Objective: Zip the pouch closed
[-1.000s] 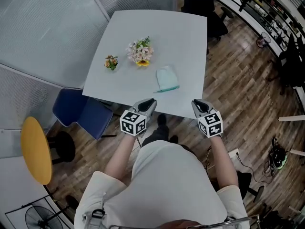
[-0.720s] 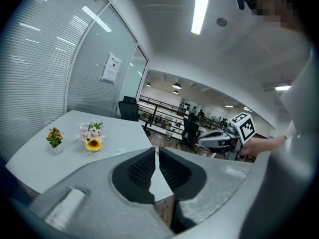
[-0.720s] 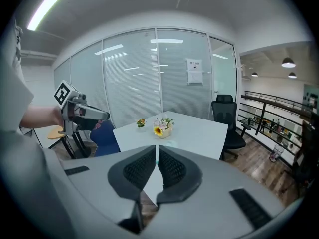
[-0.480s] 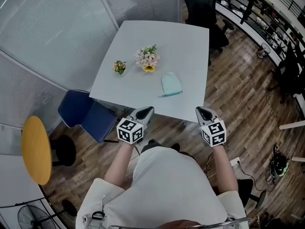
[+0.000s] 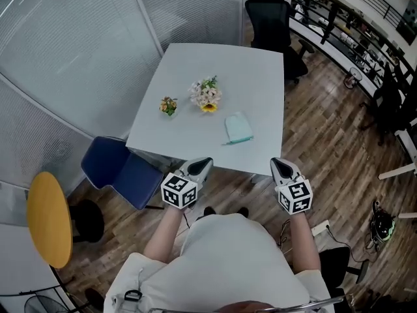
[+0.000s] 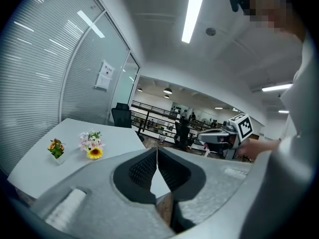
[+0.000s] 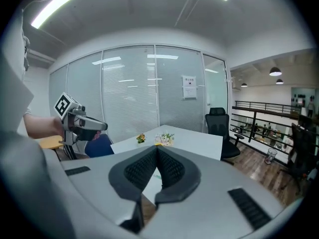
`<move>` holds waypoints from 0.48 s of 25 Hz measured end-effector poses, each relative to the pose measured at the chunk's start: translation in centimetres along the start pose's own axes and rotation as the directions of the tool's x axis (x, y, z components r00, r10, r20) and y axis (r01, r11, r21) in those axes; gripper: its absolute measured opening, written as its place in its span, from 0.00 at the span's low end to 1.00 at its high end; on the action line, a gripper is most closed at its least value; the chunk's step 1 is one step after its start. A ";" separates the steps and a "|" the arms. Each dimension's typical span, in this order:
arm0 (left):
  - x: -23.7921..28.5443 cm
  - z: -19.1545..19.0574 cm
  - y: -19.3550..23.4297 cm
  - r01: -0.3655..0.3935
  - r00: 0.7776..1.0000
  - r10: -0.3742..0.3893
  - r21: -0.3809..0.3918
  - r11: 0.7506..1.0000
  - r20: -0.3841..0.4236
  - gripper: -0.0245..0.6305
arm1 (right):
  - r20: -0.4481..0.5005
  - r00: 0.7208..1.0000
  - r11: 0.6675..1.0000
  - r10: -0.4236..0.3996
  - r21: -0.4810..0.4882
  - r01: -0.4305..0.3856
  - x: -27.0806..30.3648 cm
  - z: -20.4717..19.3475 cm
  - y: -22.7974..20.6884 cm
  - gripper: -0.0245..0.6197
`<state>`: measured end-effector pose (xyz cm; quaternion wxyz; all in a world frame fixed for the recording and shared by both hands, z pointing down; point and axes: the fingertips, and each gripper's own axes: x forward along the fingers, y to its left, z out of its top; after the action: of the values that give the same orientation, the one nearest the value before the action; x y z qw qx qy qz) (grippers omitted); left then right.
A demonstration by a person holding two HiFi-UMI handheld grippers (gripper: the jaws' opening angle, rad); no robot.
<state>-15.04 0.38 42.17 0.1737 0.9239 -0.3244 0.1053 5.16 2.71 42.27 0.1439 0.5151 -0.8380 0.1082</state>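
Observation:
A small mint-green pouch [image 5: 238, 128] lies flat on the white table [image 5: 254, 77], near its front right part. My left gripper [image 5: 203, 163] hangs just short of the table's front edge, jaws shut and empty. My right gripper [image 5: 278, 165] is level with it further right, also shut with nothing held. Both are well short of the pouch. In the left gripper view the shut jaw tips [image 6: 156, 150] point over the table, and the right gripper [image 6: 224, 133] shows at the right. The right gripper view has its shut tips [image 7: 156, 149] hiding the pouch.
A flower bunch [image 5: 207, 95] and a small potted plant [image 5: 169, 105] stand on the table's left half. A blue chair [image 5: 120, 169] sits at the table's left front corner, a yellow stool [image 5: 47, 217] further left, a black office chair [image 5: 270, 15] beyond the table. Glass partitions run along the left.
The table and pouch sit further from me in the view than a second ago; I have drawn back. Both grippers stay shut and side by side.

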 end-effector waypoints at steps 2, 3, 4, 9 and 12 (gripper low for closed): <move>-0.3 0.5 0.4 0.009 1.000 -0.009 -0.001 1.000 0.009 0.07 | 0.010 1.000 1.000 -0.013 0.001 0.013 0.0 0.6 0.5 0.04; -0.5 0.7 0.5 0.012 1.000 -0.012 -0.003 1.000 0.014 0.07 | 0.012 1.000 1.000 -0.018 0.001 0.018 0.0 0.7 0.7 0.04; -0.6 0.8 0.6 0.016 1.000 -0.016 -0.005 1.000 0.016 0.07 | 0.013 1.000 1.000 -0.022 0.002 0.022 0.1 0.8 0.9 0.04; -0.7 1.0 1.0 0.033 0.999 -0.033 -0.004 0.999 0.015 0.07 | 0.015 0.999 0.999 -0.035 0.008 0.035 0.4 1.0 1.6 0.04; -0.5 1.2 1.1 0.042 0.999 -0.042 -0.004 0.999 0.016 0.07 | 0.019 0.999 0.999 -0.041 0.004 0.041 0.5 1.3 1.6 0.04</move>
<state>-16.00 -0.64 41.17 0.1752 0.9310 -0.3063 0.0936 3.35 2.56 41.22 0.1372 0.5334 -0.8285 0.1018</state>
